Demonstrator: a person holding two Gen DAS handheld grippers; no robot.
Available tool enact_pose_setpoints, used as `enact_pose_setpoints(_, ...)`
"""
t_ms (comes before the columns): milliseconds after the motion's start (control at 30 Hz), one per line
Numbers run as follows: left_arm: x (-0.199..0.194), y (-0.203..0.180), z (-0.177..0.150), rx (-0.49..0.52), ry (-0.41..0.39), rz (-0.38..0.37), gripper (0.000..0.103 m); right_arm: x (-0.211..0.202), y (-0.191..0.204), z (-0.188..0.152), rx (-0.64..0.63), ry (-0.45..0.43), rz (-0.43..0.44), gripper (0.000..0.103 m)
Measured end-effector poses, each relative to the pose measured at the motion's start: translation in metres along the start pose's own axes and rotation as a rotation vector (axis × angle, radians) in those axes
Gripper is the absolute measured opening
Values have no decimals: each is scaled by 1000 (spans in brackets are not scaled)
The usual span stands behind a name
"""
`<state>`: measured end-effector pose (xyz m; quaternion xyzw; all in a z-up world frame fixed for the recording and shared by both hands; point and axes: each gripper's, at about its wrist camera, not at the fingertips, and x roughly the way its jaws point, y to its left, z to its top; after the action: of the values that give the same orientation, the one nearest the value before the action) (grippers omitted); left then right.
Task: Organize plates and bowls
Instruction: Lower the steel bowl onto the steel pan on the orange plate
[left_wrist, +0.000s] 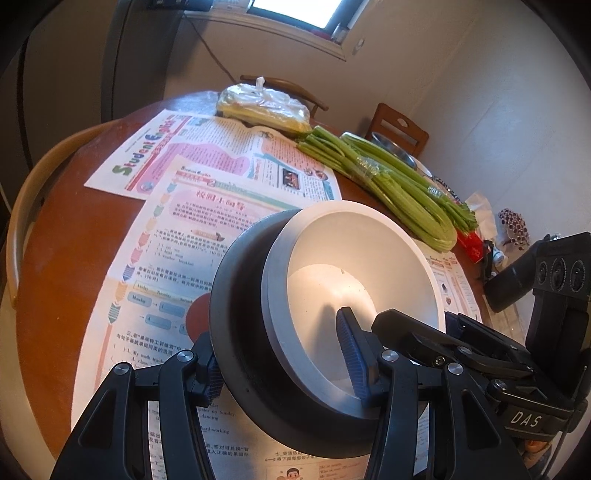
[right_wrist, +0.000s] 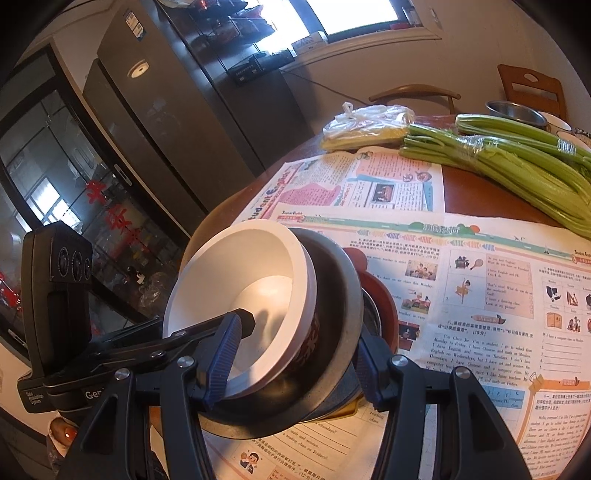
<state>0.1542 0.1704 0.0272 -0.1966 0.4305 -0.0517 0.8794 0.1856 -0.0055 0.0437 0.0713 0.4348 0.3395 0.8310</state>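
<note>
I count two nested bowls: white bowl (left_wrist: 354, 273) inside dark bowl (left_wrist: 240, 314), above the tabletop (left_wrist: 66, 240). Left hand-held gripper (left_wrist: 284, 362) and right hand-held gripper (right_wrist: 295, 354) each clamp the rims, half-open. Two celery bunches (left_wrist: 399, 184) at 2 o'clock.

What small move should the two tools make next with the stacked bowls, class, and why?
Probably lower the stack gently onto the newspaper. The left tool and right tool each clamp opposite sides of the white bowl nested in the dark bowl, and the stack is tilted, apparently off the table.
</note>
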Motion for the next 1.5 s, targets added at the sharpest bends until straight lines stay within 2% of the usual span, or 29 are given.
enact_pose_setpoints(400,15,2,-8,-9,27,-8,55,5,-5,-8,1,16,-31,58)
enact_pose_setpoints(733,27,4,-11,-5,31,28,54,13,-8,-11,5,37,-52,58)
enact_pose_setpoints(1500,30,6,-9,-12,42,-4,55,12,-24,-10,76,53,24,58)
